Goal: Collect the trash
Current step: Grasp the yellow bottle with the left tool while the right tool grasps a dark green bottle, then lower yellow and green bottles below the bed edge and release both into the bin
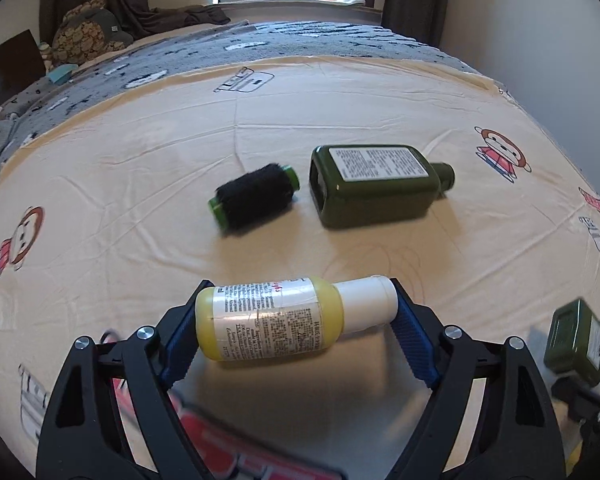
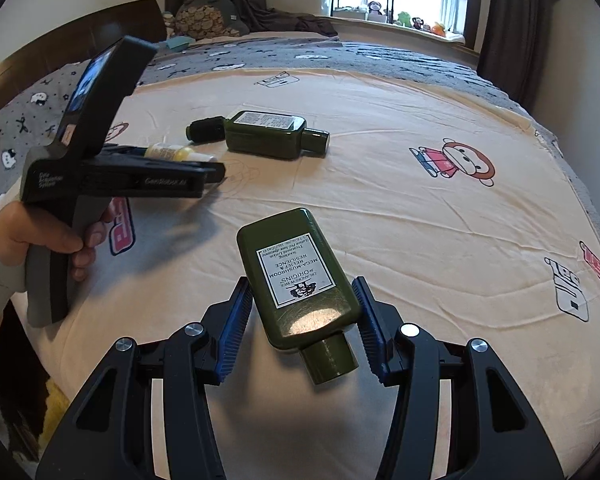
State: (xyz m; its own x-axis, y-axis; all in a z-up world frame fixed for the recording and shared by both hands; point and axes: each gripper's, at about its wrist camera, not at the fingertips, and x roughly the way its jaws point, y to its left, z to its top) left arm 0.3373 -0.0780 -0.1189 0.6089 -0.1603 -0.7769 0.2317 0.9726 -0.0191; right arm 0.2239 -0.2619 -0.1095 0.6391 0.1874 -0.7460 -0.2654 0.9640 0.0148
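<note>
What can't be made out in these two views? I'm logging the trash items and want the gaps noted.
- Yellow bottle, left wrist view: small label print unreadable; in the right wrist view the left gripper mostly hides it.
- Held green bottle: cut off by the right edge in the left wrist view.
- Black roller: blurred, so its material is unclear.
- Trash bin: not in either view.

Glossy green plastic bottle [image 2: 300, 276], paper label; matt creased cloth sheet [image 2: 420, 216].

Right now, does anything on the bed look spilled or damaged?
No spills or damage show. The large green bottle and the black roller just lie on their sides on the sheet; both bottles in the jaws look capped.
</note>
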